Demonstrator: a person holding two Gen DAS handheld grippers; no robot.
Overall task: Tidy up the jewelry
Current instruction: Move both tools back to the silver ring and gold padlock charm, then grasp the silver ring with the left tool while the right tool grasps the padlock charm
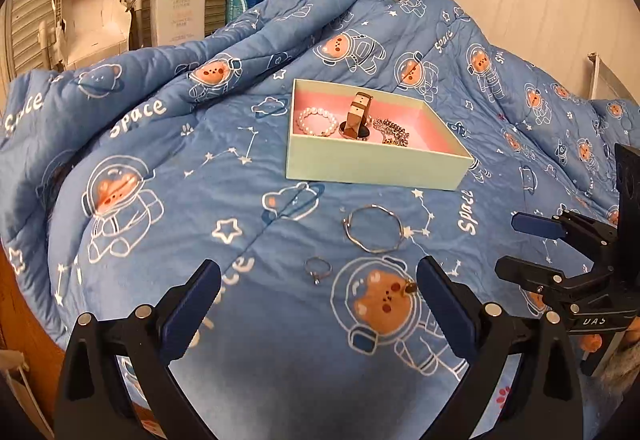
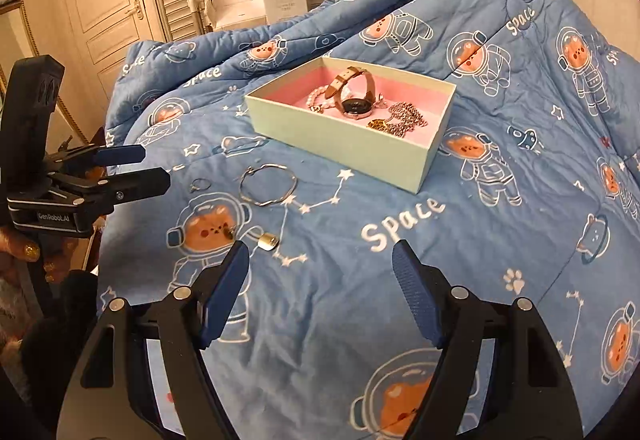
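On a blue space-print quilt (image 1: 200,179), I hold both grippers above loose jewelry. My left gripper (image 1: 318,290) and right gripper (image 2: 320,268) each have fingers spread apart, gripping nothing. A bangle (image 1: 373,228), a small ring (image 1: 317,268) and a metal bead (image 2: 268,242) lie on the fabric near the open box (image 1: 372,163), which contains a watch (image 1: 354,119), pearl bracelet (image 1: 316,121) and chain (image 1: 392,131).

The left claw (image 1: 318,294), black-framed with dark blue ribbed pads, has its fingers spread wide with nothing between them. The matching right claw (image 2: 320,280) is spread just as wide and also holds nothing. From the left wrist, the right claw sits at 3 o'clock; from the right wrist, the left claw at 9 o'clock.
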